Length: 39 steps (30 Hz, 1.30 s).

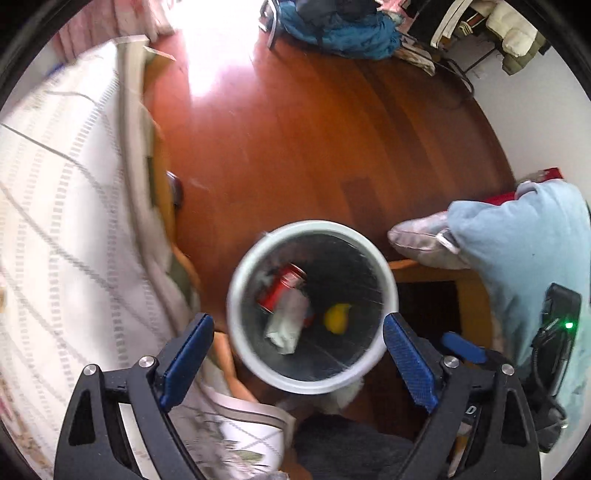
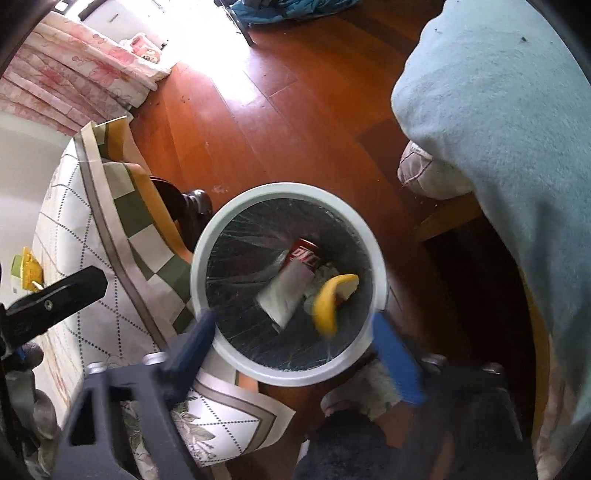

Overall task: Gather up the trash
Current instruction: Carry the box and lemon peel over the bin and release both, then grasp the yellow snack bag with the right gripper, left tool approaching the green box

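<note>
A round bin with a white rim [image 1: 242, 266] stands on the wooden floor; it also shows in the right wrist view [image 2: 199, 243]. Inside lie a red can [image 1: 282, 286] [image 2: 306, 253], a crumpled white wrapper [image 1: 286, 325] [image 2: 286, 291] and a yellow peel [image 1: 337, 317]. In the right wrist view the yellow peel [image 2: 330, 299] is blurred in the air over the bin's opening. My left gripper [image 1: 297, 362] is open and empty above the bin. My right gripper [image 2: 291, 347] is open and blurred above the bin's near rim.
A table with a white patterned cloth [image 1: 66, 206] [image 2: 92, 229] stands to the left of the bin, its dark leg [image 2: 192, 206] next to the rim. A person's light blue trouser leg [image 2: 498, 147] and slipper [image 1: 421, 243] are on the right. Blue clothes [image 1: 343, 29] lie at the far end of the floor.
</note>
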Each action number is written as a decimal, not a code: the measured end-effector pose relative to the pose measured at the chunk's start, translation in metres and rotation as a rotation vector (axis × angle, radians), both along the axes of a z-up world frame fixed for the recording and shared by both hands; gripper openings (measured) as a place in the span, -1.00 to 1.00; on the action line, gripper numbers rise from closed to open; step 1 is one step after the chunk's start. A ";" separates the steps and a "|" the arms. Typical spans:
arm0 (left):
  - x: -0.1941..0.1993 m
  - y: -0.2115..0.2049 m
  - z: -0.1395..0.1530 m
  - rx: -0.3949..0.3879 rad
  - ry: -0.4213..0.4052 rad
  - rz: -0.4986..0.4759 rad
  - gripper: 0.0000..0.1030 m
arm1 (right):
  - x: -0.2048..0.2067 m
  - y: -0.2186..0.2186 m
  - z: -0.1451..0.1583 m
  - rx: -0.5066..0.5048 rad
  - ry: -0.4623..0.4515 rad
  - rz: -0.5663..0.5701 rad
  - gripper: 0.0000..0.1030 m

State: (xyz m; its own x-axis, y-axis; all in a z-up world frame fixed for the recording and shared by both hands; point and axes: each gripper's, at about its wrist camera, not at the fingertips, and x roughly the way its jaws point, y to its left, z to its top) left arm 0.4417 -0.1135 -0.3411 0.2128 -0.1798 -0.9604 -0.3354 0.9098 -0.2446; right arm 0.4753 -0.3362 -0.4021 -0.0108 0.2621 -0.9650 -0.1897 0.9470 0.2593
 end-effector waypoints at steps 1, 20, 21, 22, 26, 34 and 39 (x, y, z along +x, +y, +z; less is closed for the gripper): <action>-0.005 0.001 0.005 0.033 -0.009 0.003 0.81 | -0.003 0.002 0.003 -0.021 -0.010 0.008 0.84; -0.121 0.151 0.138 0.392 -0.184 0.272 0.81 | -0.061 0.107 0.169 0.013 -0.298 0.131 0.97; -0.136 0.170 0.138 0.419 -0.174 0.305 0.81 | -0.067 0.124 0.175 0.034 -0.299 0.159 0.97; -0.147 0.182 0.135 0.438 -0.160 0.331 0.81 | -0.071 0.139 0.178 0.051 -0.297 0.184 0.97; -0.201 0.250 0.102 0.446 -0.061 0.463 0.81 | -0.092 0.221 0.175 0.126 -0.265 0.304 0.97; -0.250 0.342 0.019 0.375 0.109 0.581 1.00 | -0.095 0.389 0.116 0.178 -0.126 0.469 0.96; -0.251 0.364 -0.002 0.350 0.139 0.605 1.00 | -0.088 0.457 0.082 0.202 -0.046 0.501 0.89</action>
